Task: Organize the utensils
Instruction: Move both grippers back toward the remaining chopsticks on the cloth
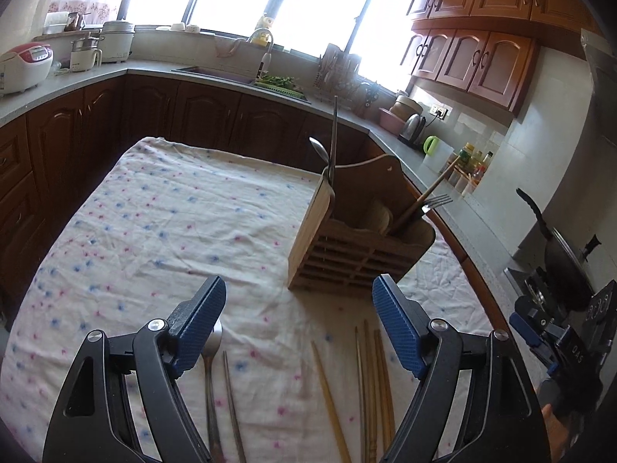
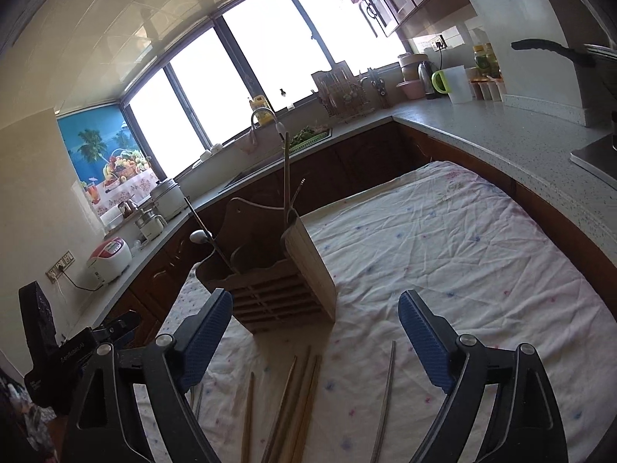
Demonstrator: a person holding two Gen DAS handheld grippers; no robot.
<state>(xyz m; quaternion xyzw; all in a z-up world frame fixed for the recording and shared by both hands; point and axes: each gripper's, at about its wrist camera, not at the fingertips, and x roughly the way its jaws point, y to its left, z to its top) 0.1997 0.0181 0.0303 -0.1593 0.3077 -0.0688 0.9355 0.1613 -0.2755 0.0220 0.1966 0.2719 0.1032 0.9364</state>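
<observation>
A wooden utensil holder (image 1: 358, 239) (image 2: 277, 289) stands on the flowered cloth. It holds a spoon (image 1: 320, 148), a thin metal chopstick (image 1: 334, 135), a fork (image 1: 437, 201) and a wooden handle (image 1: 435, 187). Loose on the cloth in front lie a metal spoon (image 1: 212, 366), a metal chopstick (image 1: 231, 397) (image 2: 387, 393) and several wooden chopsticks (image 1: 376, 386) (image 2: 297, 397). My left gripper (image 1: 299, 281) is open above these, with nothing between its pads. My right gripper (image 2: 316, 295) is open too and empty, just short of the holder.
The table's cloth (image 1: 154, 223) has bare room left of the holder. A counter (image 2: 520, 142) wraps around with a sink (image 1: 231, 75), rice cookers (image 1: 23, 65), a dish rack (image 2: 343, 92), a kettle (image 1: 412, 127) and a wok (image 1: 567, 262).
</observation>
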